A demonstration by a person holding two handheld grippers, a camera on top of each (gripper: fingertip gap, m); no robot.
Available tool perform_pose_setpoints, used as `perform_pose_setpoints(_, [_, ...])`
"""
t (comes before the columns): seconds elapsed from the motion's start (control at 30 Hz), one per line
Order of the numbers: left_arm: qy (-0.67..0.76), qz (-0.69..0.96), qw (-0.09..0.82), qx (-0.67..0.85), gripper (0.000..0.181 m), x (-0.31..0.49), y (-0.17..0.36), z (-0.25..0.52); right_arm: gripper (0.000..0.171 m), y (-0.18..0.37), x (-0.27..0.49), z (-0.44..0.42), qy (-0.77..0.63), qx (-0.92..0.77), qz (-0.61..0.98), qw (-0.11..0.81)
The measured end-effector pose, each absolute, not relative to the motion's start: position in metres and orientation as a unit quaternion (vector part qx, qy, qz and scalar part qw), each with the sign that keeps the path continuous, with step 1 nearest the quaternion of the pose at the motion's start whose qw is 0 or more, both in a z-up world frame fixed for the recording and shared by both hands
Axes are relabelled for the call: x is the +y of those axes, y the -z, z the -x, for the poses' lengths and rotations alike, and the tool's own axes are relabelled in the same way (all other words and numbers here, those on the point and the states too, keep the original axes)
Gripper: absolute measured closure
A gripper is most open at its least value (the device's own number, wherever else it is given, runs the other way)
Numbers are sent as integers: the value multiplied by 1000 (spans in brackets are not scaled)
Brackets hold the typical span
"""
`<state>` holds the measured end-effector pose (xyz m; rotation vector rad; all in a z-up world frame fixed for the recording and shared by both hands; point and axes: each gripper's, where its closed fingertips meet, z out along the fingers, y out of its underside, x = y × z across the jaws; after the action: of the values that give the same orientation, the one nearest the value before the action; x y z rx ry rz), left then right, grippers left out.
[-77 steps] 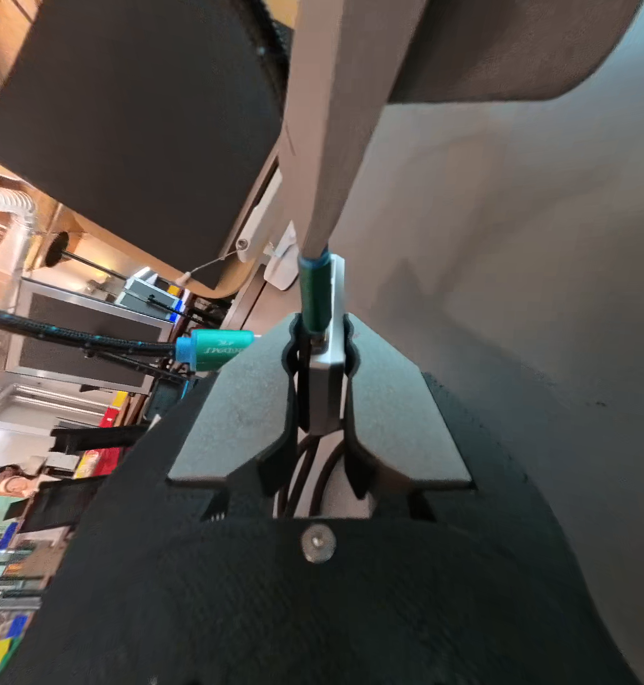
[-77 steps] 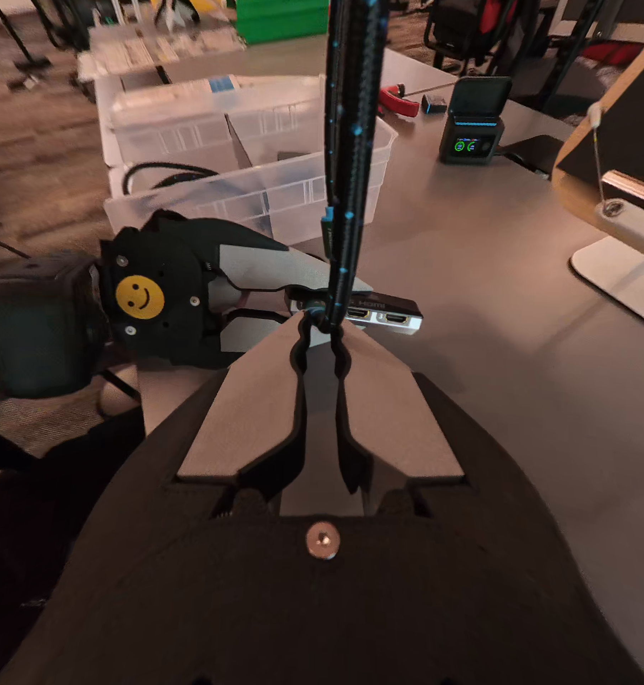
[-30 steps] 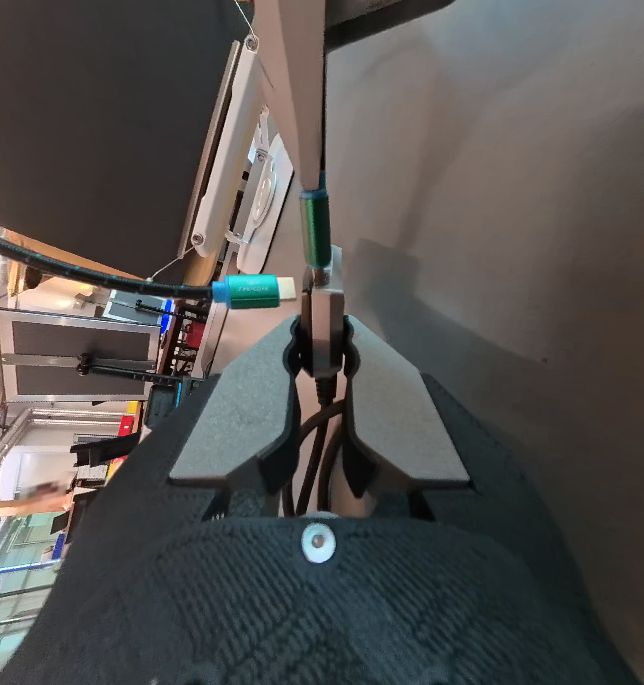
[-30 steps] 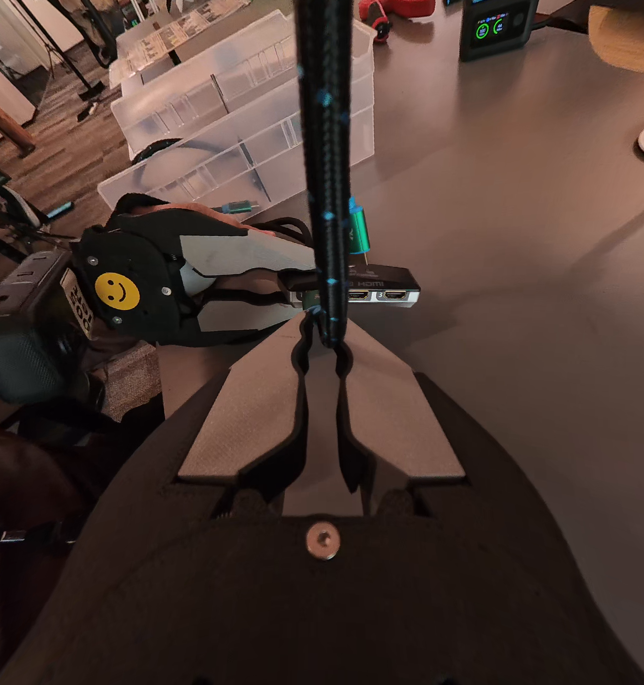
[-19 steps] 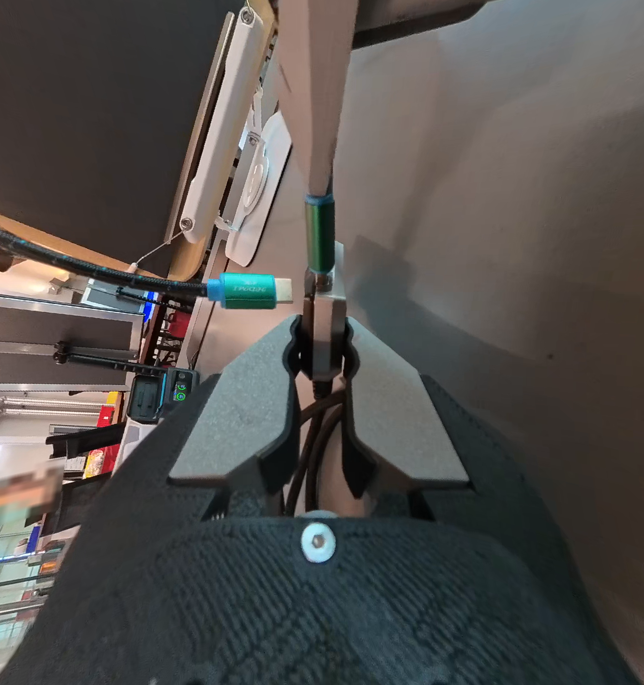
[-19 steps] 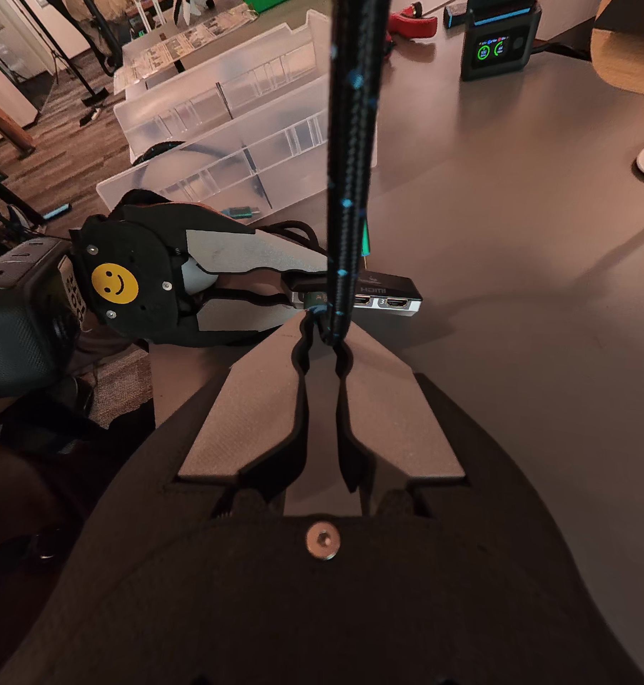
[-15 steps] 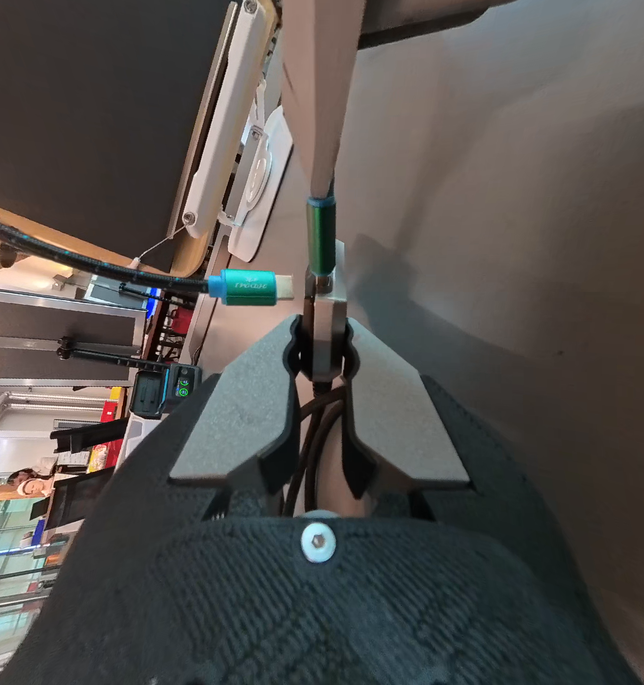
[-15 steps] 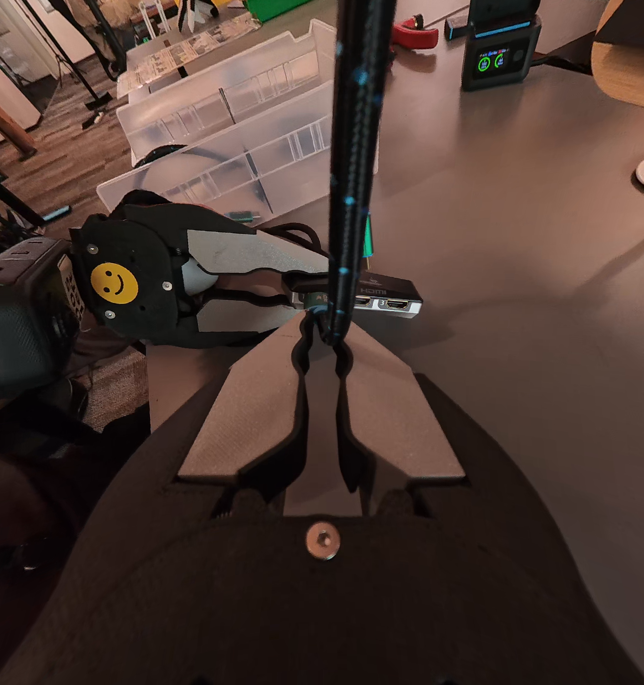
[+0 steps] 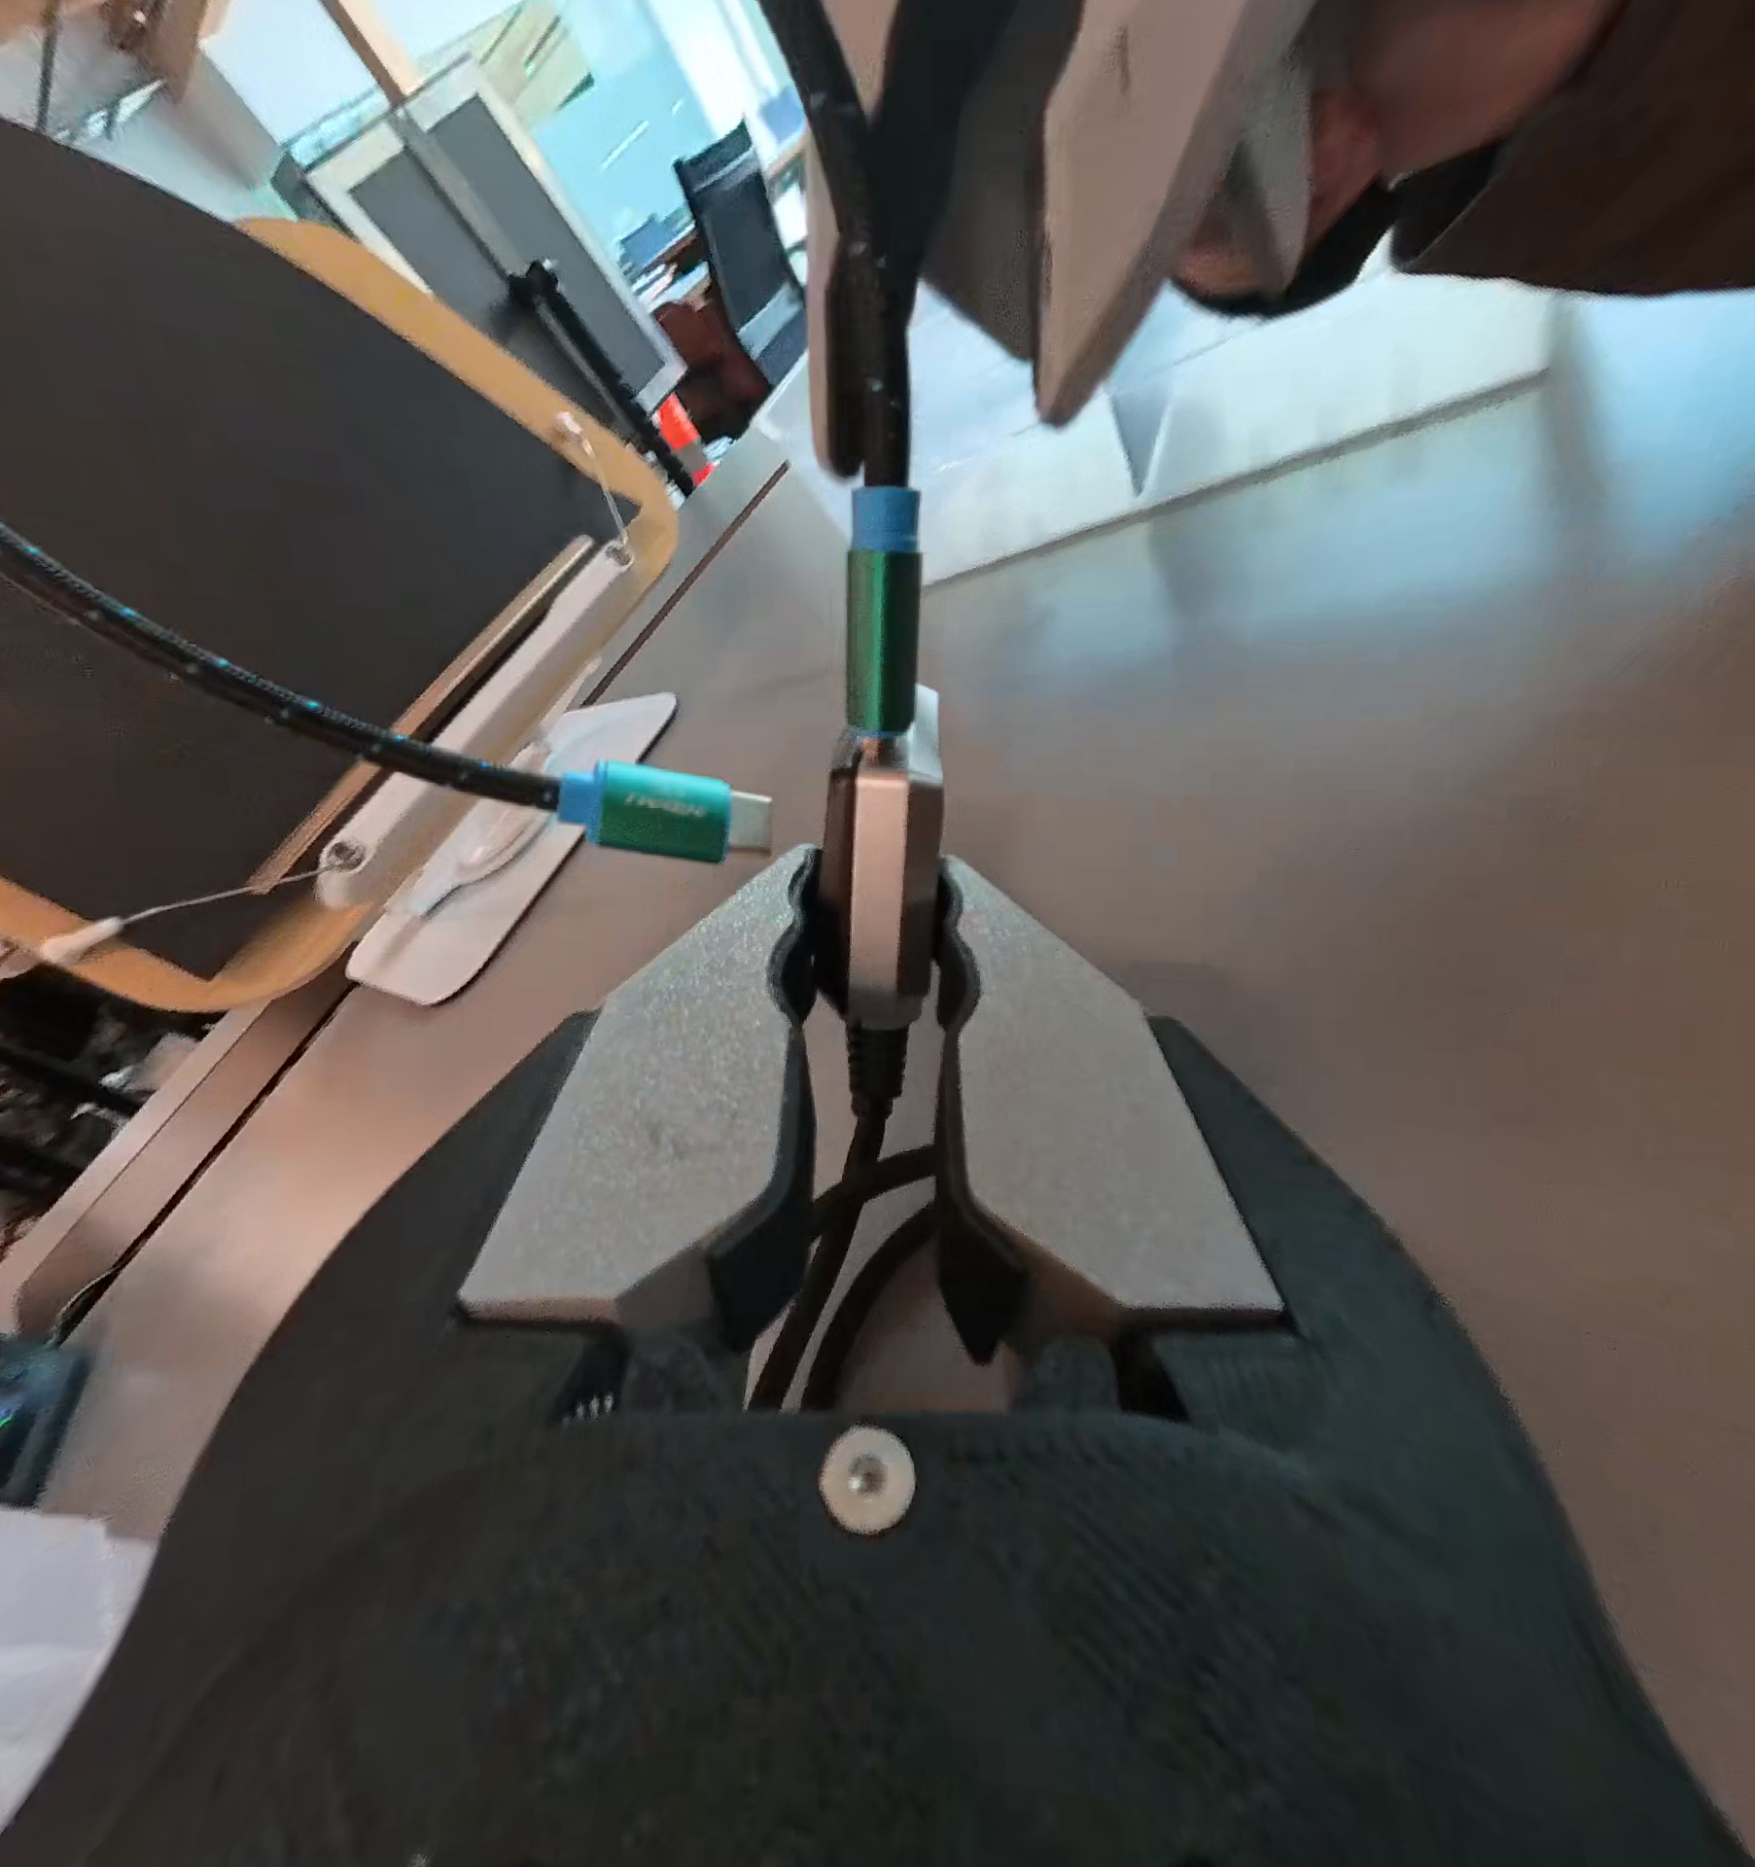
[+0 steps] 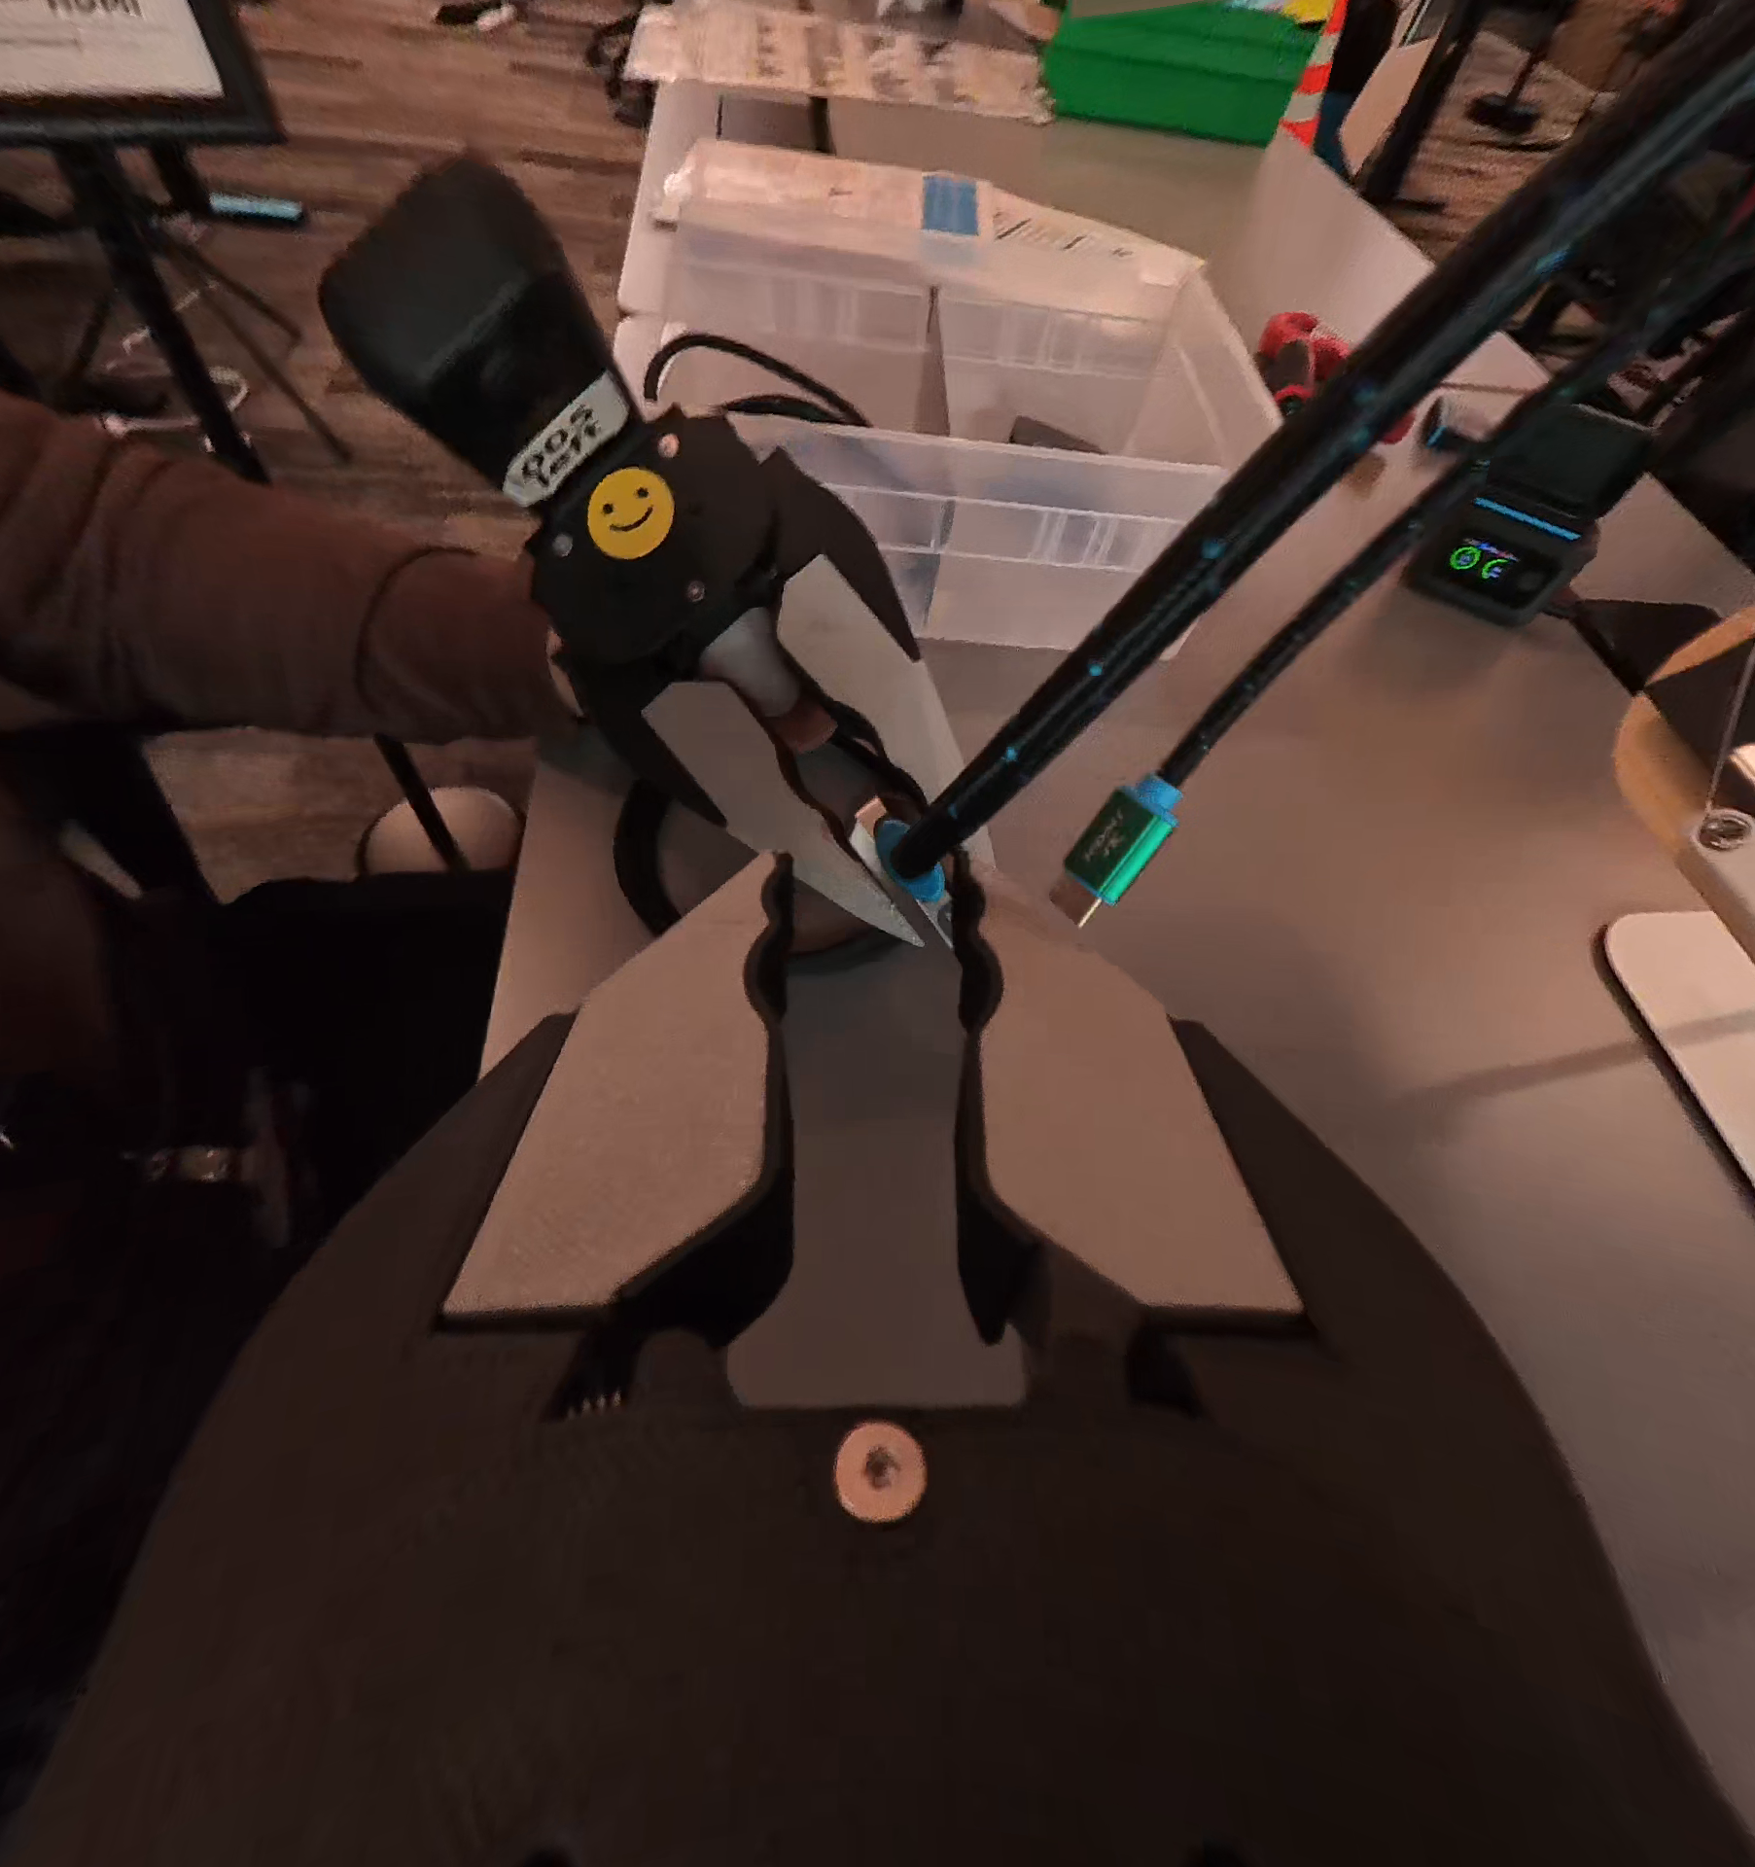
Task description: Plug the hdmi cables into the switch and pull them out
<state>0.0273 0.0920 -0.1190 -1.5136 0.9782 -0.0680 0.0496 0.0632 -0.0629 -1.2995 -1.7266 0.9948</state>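
My left gripper is shut on the grey HDMI switch, holding it edge-up above the table. One green HDMI plug sits in the switch's top port, and its black braided cable runs upward. My right gripper is open, its tips on either side of that plug's blue collar. In the left wrist view its fingers hang above the plug. A second green plug hangs free beside the switch; it also shows in the right wrist view.
Clear plastic drawer bins stand behind the left gripper's fingers. A small device with a lit screen sits at the back right. A white stand base lies at the right. A black panel with a wooden rim stands at the left.
My right gripper has let go of the braided cable, opened and come down to the plug's collar. Both views have swung round; the switch stays clamped in the left gripper.
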Motion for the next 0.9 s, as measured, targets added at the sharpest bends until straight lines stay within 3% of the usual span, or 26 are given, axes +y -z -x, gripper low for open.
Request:
perform_pose_setpoints(0.03, [40,655,622,427,163,90,117,-30,145,67,61,-48,-378,-686,502,367])
perform_pose_setpoints(0.13, [54,640,625,443,163,83,117,-36,161,71,60,-43,-339,-707,481,392])
perform_pose_setpoints(0.43, [15,647,615,451,162,87,124,-33,161,81,61,-42,-332,-707,481,399])
perform_pose_setpoints(0.57, [20,624,635,455,164,82,116,-37,125,93,69,-49,-301,-708,500,397])
perform_pose_setpoints(0.67, [64,599,648,466,164,71,108,-45,128,107,69,-47,-263,-729,491,397])
perform_pose_setpoints(0.73, [94,588,649,474,163,64,106,-52,147,119,70,-45,-214,-750,483,397])
perform_pose_setpoints(0.9, [130,630,658,392,155,77,101,-44,151,116,87,-46,-116,-748,489,434])
